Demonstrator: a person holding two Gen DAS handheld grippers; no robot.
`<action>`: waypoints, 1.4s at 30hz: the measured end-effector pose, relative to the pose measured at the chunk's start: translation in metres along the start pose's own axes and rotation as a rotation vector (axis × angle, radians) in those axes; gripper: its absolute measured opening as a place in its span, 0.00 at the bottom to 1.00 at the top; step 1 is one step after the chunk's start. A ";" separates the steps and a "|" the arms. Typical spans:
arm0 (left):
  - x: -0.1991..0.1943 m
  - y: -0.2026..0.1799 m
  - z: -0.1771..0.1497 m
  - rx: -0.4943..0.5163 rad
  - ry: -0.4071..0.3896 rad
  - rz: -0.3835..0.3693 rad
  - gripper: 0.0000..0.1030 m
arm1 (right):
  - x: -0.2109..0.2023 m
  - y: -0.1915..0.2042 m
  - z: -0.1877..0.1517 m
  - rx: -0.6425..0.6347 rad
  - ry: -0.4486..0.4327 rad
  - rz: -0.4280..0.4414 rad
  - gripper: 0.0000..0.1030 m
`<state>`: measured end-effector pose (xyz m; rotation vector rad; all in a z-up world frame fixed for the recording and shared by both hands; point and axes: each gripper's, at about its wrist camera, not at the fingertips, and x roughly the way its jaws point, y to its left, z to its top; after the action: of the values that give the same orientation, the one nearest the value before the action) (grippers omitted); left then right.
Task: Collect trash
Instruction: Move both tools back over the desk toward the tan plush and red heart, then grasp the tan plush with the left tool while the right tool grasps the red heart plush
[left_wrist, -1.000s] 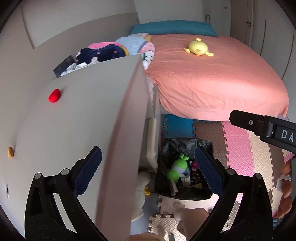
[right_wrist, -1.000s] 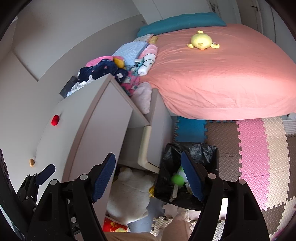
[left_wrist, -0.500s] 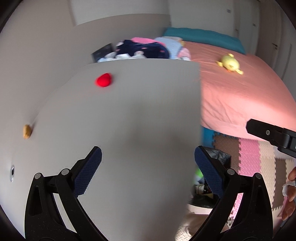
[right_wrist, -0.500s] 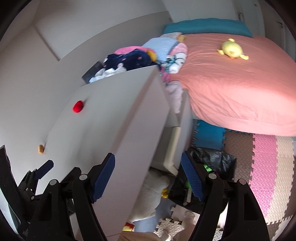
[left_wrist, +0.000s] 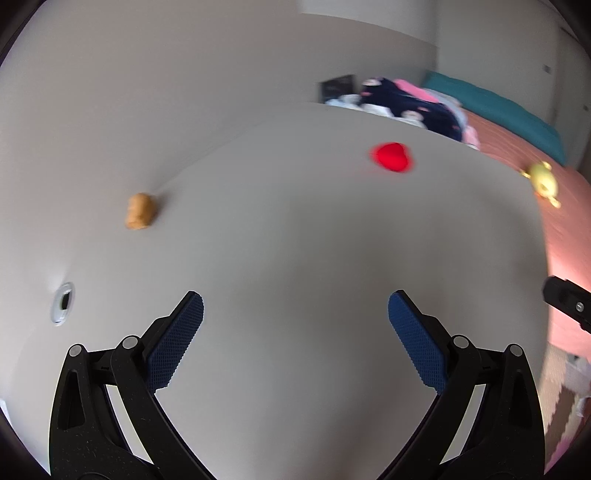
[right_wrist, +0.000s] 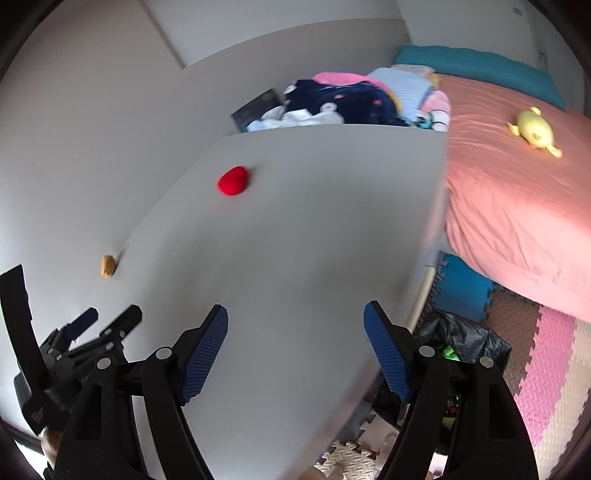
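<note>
On the desk (left_wrist: 295, 258), toward its far edge, I read a red crumpled scrap (left_wrist: 392, 156); a tan lump (left_wrist: 139, 211) lies at the left edge against the wall. Both are candidate trash items, untouched. Compared with one second ago, both cameras have swung off the black trash bag (right_wrist: 465, 338) on the floor past the desk's right edge and now face the desktop, which I judge to mean the next pickup is being lined up. Left gripper (left_wrist: 295, 332): jaws spread wide, holding nothing, over the near edge. Right gripper (right_wrist: 295, 339): likewise released and empty. Beyond the far edge sits piled clothing (right_wrist: 347, 101), then the bed (right_wrist: 517, 192) with a yellow plush toy (right_wrist: 533, 131).
</note>
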<state>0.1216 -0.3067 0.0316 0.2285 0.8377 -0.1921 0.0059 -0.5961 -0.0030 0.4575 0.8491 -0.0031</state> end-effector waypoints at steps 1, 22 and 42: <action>0.002 0.008 0.001 -0.016 0.002 0.013 0.94 | 0.004 0.005 0.001 -0.008 0.004 0.003 0.74; 0.078 0.097 0.045 -0.174 0.049 0.233 0.94 | 0.089 0.071 0.065 -0.116 0.048 0.001 0.74; 0.108 0.132 0.066 -0.246 0.073 0.233 0.94 | 0.163 0.110 0.121 -0.189 0.039 -0.098 0.62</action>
<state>0.2729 -0.2064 0.0099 0.1014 0.8907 0.1383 0.2218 -0.5149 -0.0092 0.2386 0.9001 -0.0041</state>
